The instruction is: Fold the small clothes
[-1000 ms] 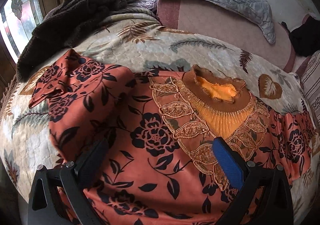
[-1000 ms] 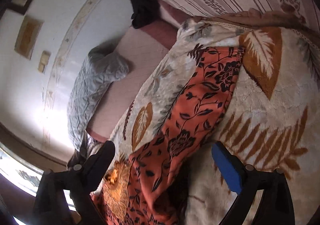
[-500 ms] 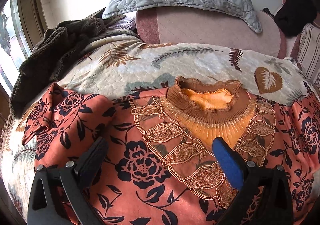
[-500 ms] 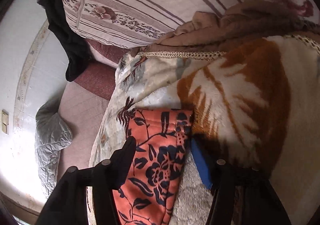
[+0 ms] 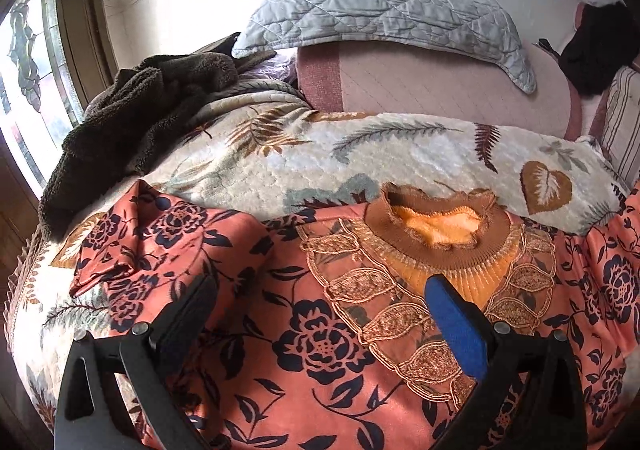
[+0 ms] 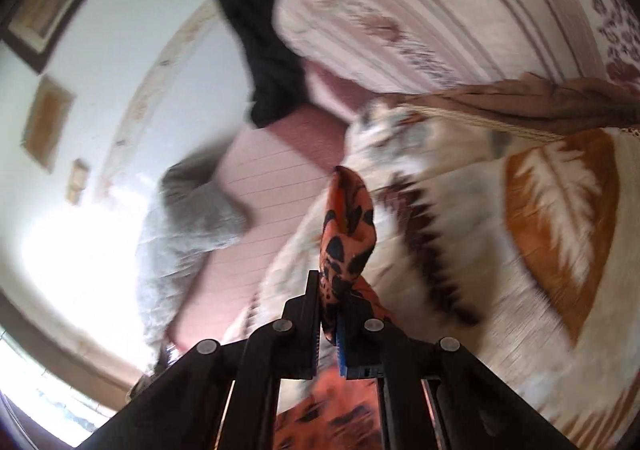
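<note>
Blurred right tool (image 6: 329, 314) seemingly pinches the blouse (image 6: 347, 234) sleeve.

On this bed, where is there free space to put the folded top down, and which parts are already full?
Free: the leaf blanket between the floral top's collar and the pink mattress, which is bare below the grey pillow. Crowded: the brown fleece fills the far left corner, and dark clothing and a striped pillow fill the far right.
</note>
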### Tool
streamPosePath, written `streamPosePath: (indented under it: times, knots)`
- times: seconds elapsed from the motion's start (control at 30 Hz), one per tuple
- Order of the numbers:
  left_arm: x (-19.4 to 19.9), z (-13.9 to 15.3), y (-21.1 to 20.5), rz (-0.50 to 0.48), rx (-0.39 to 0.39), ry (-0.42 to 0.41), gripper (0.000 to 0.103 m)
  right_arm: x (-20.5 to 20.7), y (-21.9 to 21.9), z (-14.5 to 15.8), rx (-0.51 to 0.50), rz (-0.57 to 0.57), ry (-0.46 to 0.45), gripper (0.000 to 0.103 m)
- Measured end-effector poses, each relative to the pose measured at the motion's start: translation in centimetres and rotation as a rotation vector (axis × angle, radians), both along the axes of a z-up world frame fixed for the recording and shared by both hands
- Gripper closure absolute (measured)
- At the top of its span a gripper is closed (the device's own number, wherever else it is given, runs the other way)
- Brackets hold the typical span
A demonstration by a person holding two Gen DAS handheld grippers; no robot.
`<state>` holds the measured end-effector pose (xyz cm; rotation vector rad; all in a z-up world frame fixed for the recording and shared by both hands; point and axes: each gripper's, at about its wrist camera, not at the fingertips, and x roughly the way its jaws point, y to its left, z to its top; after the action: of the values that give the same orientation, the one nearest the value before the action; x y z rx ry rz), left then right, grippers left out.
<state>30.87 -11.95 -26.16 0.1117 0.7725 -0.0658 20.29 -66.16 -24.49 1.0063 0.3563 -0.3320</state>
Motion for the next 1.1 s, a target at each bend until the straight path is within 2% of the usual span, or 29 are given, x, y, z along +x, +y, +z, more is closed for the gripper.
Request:
streamPosePath:
  times: [0.17, 0.33, 0.43, 0.57, 0.63, 0.73, 0.8, 0.87, 0.93, 1.03, 1.1]
  knots:
    - [0.0, 1.8, 4.4, 0.104, -0.001, -0.050, 0.000, 1.3, 9.5, 5.2, -0.013, 0.181, -0.082, 0.097]
    - [0.0, 3.0, 10.3, 0.217, -0.040, -0.065, 0.000, 4.6, 20.6, 6.6, 0.000, 0.377, -0.113, 0.097]
    - [-0.1, 3.6, 14.2, 0.296, -0.072, -0.080, 0.000, 6.9, 27.4, 5.2, 0.041, 0.478, -0.112, 0.097]
    - [-0.3, 4.0, 18.4, 0.385, -0.103, -0.091, 0.000, 9.1, 36.7, 1.6, 0.109, 0.599, -0.082, 0.097]
    - [-0.4, 4.0, 20.0, 0.410, -0.123, -0.091, 0.000, 10.0, 40.5, -0.6, 0.146, 0.657, -0.070, 0.097]
    - [-0.7, 3.9, 21.3, 0.422, -0.151, -0.088, 0.000, 10.7, 45.3, -3.6, 0.196, 0.747, -0.019, 0.091]
    - [-0.6, 3.9, 21.6, 0.414, -0.154, -0.087, 0.000, 10.6, 48.0, -5.3, 0.220, 0.821, 0.085, 0.076]
    - [-0.6, 3.9, 21.4, 0.406, -0.140, -0.086, 0.000, 10.1, 49.2, -6.5, 0.257, 0.867, 0.153, 0.014]
    - [-0.5, 3.8, 21.2, 0.401, -0.131, -0.079, 0.000, 9.2, 48.8, -6.2, 0.258, 0.865, 0.121, 0.013]
    - [-0.2, 3.6, 21.7, 0.418, -0.135, -0.058, 0.000, 7.6, 46.3, -3.8, 0.127, 0.836, 0.070, 0.013]
    - [-0.1, 3.4, 22.6, 0.446, -0.155, -0.042, 0.000, 6.8, 44.1, -2.3, 0.026, 0.796, 0.089, 0.014]
